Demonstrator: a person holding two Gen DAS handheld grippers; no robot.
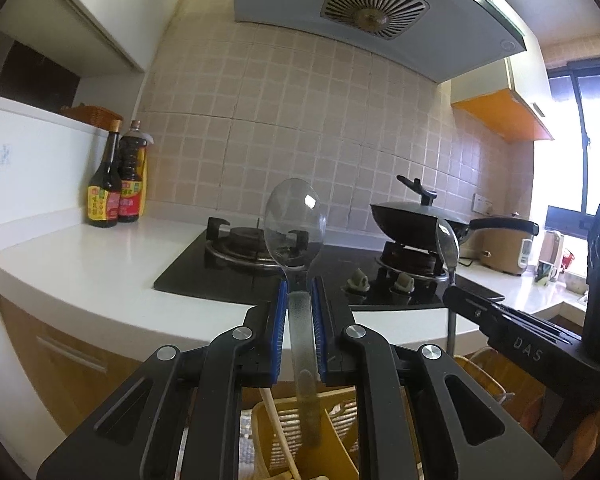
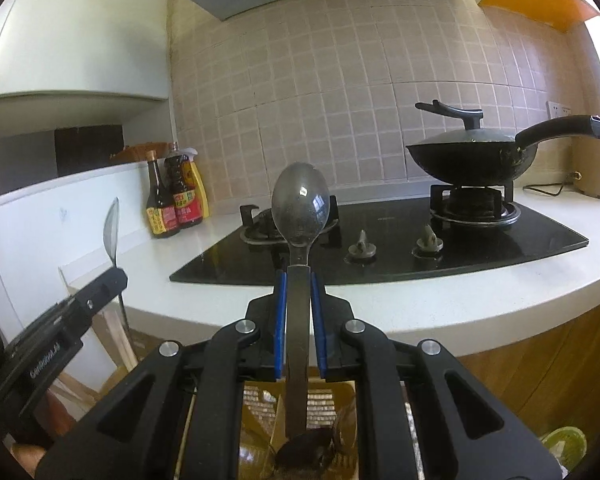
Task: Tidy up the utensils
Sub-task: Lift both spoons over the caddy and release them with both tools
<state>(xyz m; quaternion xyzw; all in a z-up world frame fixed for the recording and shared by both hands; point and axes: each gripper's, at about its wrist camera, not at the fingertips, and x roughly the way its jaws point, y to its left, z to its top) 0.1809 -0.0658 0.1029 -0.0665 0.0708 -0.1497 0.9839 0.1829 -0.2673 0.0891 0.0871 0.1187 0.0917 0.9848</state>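
My left gripper [image 1: 300, 292] is shut on a clear plastic spoon [image 1: 294, 220], held upright by its handle with the bowl up. My right gripper [image 2: 298, 284] is shut on a metal spoon [image 2: 301, 204], also upright with the bowl up. Below both grippers sits a yellow slotted utensil basket [image 1: 340, 416], which also shows in the right wrist view [image 2: 324, 400]; the spoon handles reach down toward it. The right gripper with the metal spoon shows in the left wrist view [image 1: 448, 240]. The left gripper with the clear spoon shows in the right wrist view [image 2: 112, 228].
A black gas hob [image 2: 380, 248] sits in the white counter [image 1: 100, 272] ahead, with a lidded wok [image 2: 472, 156] on the right burner. Two sauce bottles [image 1: 116, 188] stand at the back left. A rice cooker [image 1: 504, 252] stands far right. Wooden chopsticks [image 1: 278, 428] lie in the basket.
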